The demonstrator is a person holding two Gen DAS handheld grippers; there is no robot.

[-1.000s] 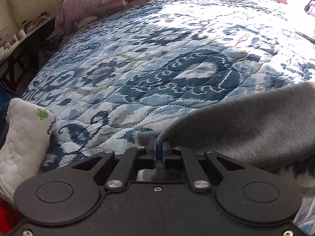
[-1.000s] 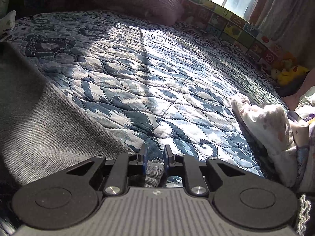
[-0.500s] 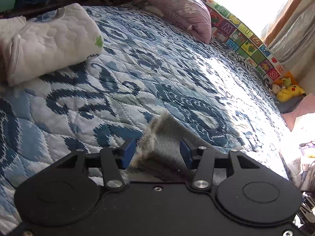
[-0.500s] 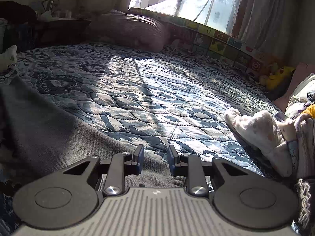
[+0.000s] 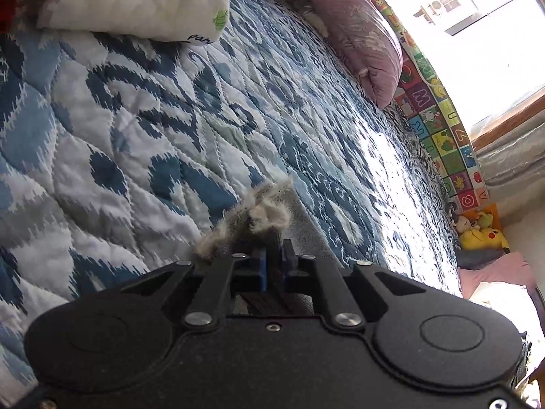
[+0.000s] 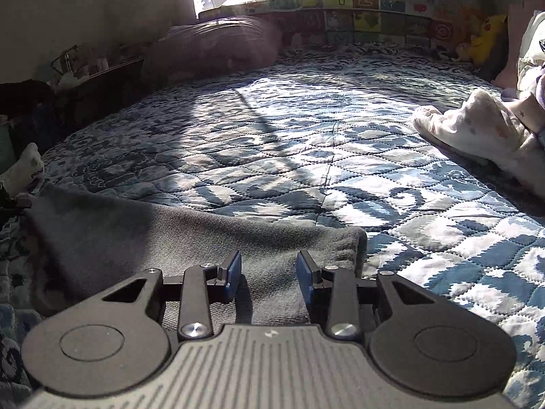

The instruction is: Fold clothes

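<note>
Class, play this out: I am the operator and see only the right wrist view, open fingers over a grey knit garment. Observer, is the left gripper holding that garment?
Observer: Yes, the left gripper is shut on a fuzzy corner of the grey garment.
Operator: What lies beyond it?
Observer: A white quilted bundle with a green print lies on the blue patterned quilt.
Operator: Anything near the window?
Observer: A pink pillow beside an alphabet mat.
</note>
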